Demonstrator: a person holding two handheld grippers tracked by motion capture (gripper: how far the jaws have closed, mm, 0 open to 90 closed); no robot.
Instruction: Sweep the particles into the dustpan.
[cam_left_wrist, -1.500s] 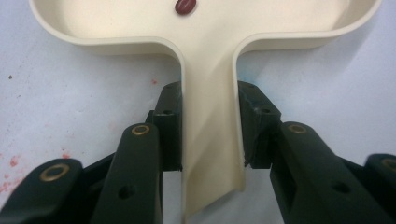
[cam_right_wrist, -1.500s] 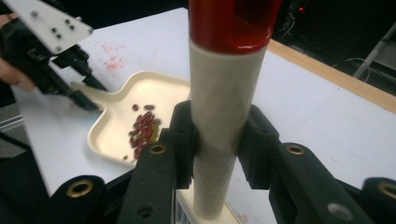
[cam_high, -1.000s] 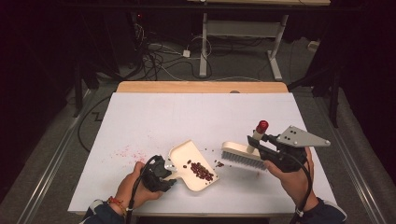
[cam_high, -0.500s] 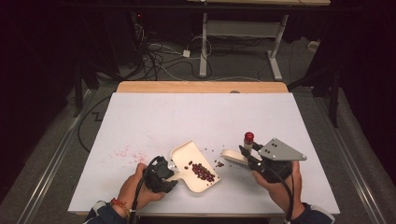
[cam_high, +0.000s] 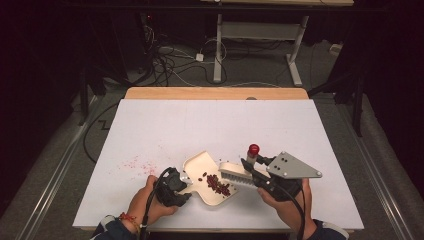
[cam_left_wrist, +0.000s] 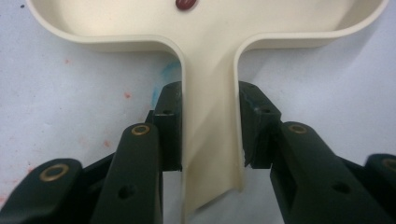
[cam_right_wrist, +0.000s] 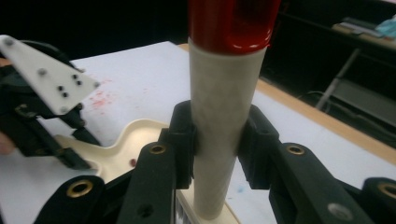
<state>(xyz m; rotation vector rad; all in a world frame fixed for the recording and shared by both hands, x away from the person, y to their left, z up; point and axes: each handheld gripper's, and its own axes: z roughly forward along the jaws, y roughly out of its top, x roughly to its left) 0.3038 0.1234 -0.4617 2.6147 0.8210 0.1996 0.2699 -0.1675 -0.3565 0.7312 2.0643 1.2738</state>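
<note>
- The left gripper (cam_high: 184, 186) clamps the handle of the cream plastic dustpan (cam_high: 196, 167), which lies flat on the white table (cam_high: 210, 125).
- The right gripper (cam_high: 252, 170) clamps the red-capped cream brush (cam_high: 235, 173), bristles at the pan's rim.
- Sweeping step: dark red beans (cam_high: 217, 184) lie inside the pan; next, probably the scattered reddish specks (cam_high: 131, 164) to the left.

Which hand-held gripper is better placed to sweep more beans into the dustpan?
Right hand-held gripper: it grips the brush handle at the dustpan edge. The left holds the dustpan's handle.
</note>
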